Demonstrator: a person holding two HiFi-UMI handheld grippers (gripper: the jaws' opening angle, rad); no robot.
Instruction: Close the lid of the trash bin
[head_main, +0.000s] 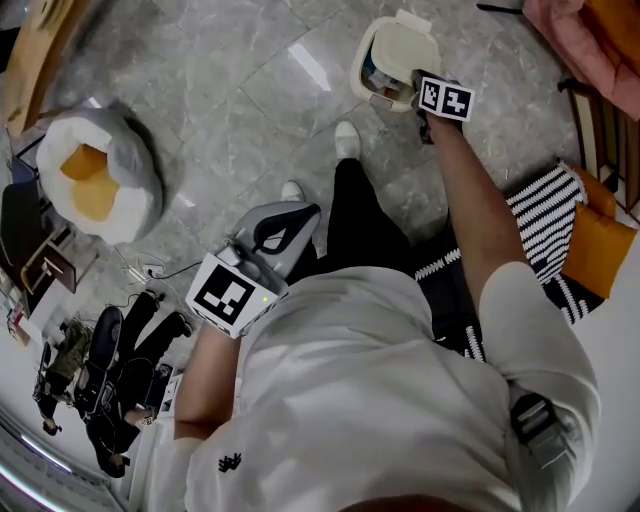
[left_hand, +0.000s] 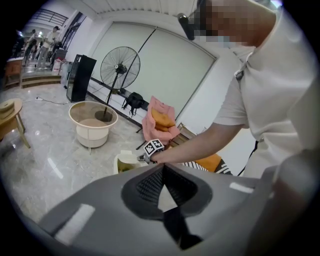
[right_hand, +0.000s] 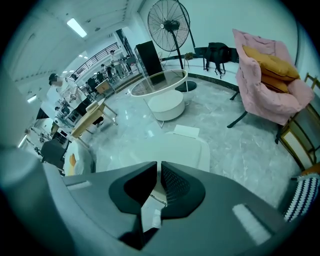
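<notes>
The trash bin (head_main: 375, 78) is sitting on the grey floor (head_main: 250, 90) just ahead of our feet, its cream lid (right_hand: 167, 150) tilting partly up. We are pinching the lid's near edge in our right gripper (right_hand: 156, 175), jaws narrow. We are holding our left gripper (left_hand: 162, 172) by our waist, jaws together and empty.

Trash bin (head_main: 398, 50) stood on floor (head_main: 250, 100) ahead of person's feet, right gripper (head_main: 425, 98) at its right rim, left gripper (head_main: 283, 228) nearer the waist, cushion (head_main: 100, 175) far left, rug (head_main: 545, 215) right.
</notes>
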